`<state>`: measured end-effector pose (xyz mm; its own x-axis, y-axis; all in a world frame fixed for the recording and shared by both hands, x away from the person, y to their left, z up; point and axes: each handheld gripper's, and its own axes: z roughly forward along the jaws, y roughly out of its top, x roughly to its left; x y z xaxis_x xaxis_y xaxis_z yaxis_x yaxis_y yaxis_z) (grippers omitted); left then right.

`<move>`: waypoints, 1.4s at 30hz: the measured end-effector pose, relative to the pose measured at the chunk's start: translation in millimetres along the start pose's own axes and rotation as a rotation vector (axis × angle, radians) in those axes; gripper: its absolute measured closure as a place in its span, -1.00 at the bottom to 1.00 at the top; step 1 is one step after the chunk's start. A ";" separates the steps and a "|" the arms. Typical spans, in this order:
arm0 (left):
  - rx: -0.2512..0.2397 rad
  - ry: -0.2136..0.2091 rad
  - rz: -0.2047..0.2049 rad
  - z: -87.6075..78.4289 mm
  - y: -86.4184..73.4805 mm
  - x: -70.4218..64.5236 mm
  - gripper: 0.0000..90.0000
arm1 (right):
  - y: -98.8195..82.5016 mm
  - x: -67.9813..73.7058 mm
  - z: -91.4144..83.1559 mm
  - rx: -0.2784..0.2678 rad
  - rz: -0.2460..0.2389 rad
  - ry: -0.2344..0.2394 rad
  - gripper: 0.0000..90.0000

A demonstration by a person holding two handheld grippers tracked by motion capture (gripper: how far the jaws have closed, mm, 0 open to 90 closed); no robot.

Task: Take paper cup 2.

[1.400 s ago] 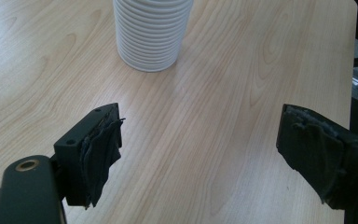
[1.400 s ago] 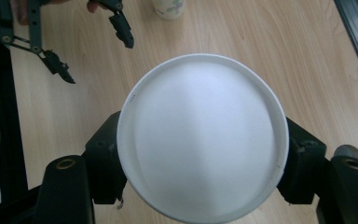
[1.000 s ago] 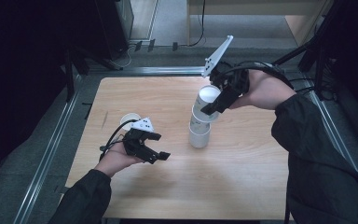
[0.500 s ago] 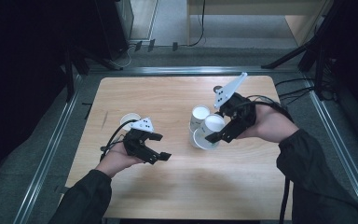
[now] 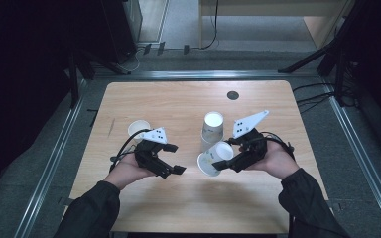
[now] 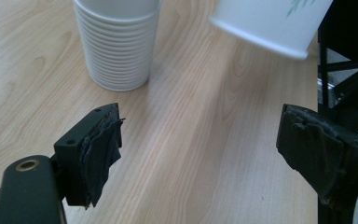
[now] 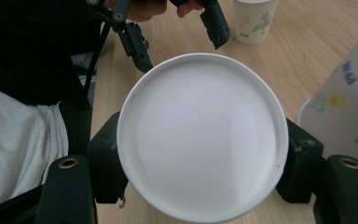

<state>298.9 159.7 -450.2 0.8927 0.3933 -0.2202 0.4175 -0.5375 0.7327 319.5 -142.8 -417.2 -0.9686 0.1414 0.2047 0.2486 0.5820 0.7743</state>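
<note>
My right gripper (image 5: 224,159) is shut on a single white paper cup (image 5: 213,161), held tilted just above the table (image 5: 178,104), beside a stack of paper cups (image 5: 212,130). Its jaws have just been closing further on the cup. In the right gripper view the cup's mouth (image 7: 200,130) faces the camera, between the jaws of the right gripper (image 7: 203,163). My left gripper (image 5: 175,158) rests open near the front left with nothing in it. From the left gripper (image 6: 203,126) I see the ribbed stack (image 6: 116,42) and the held cup (image 6: 270,21).
Another flower-printed paper cup (image 5: 139,129) stands upright behind the left gripper, also seen as the cup (image 7: 254,21) in the right gripper view. A small dark round mark (image 5: 232,94) sits at the table's far side. Metal rails run along the table's sides.
The right gripper has come down from above the stack toward the person, carrying the top cup and tilting it. The left gripper has stayed still.
</note>
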 end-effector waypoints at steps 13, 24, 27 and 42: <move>-0.014 -0.078 0.057 7.2 6.8 -9.6 -0.67 | -13.6 -0.2 19.9 -0.098 0.016 0.037 -0.27; -0.016 -0.132 0.078 14.8 11.3 -10.6 -0.65 | -18.8 -0.8 34.8 -0.115 0.036 0.077 -0.27; -0.012 -0.146 0.085 18.6 12.8 -11.8 -0.65 | -18.3 -1.2 38.3 -0.106 0.037 0.081 -0.27; 0.021 -0.180 0.106 29.2 13.5 -14.3 -0.65 | -11.8 3.8 44.8 -0.115 0.041 0.116 -0.27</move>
<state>296.8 125.1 -456.0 0.9468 0.1950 -0.2560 0.3217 -0.5845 0.7449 312.4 -113.2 -452.4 -0.9517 0.0659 0.2999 0.2937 0.4811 0.8260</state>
